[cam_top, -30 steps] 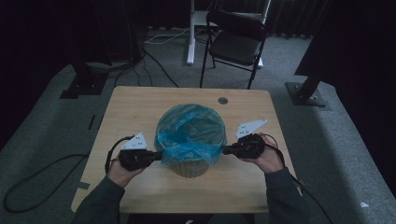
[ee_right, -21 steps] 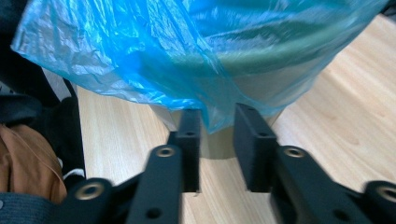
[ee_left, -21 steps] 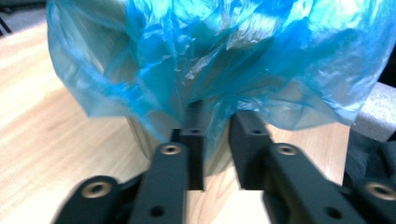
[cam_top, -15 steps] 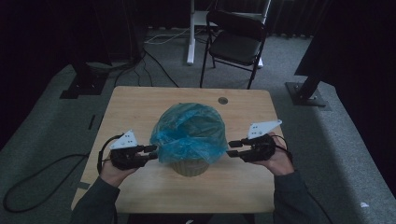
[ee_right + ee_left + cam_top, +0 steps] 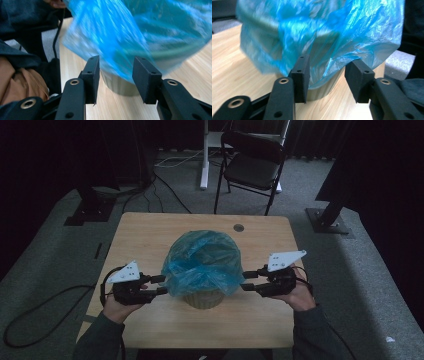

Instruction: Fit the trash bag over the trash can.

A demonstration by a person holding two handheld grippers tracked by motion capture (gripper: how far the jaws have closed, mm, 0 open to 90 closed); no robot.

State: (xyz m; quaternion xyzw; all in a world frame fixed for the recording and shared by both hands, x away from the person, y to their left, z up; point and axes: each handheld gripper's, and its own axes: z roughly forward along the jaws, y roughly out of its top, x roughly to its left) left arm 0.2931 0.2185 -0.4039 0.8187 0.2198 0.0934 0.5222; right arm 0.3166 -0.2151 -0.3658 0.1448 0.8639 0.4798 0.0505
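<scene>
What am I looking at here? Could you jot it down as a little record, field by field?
Setting: wooden table in a dim room, folding chair behind it
Main thing: small bin lined with a blue plastic bag draped over its rim
Left gripper: jaws just been opening, bag edge loose between them, not pinched
Right gripper: jaws just been opening, beside the bag's other side
Who: a person, one gripper in each hand

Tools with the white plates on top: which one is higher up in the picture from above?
The right tool. Its white plate sits higher in the high view than the left tool's plate, beside the blue bag.
</scene>
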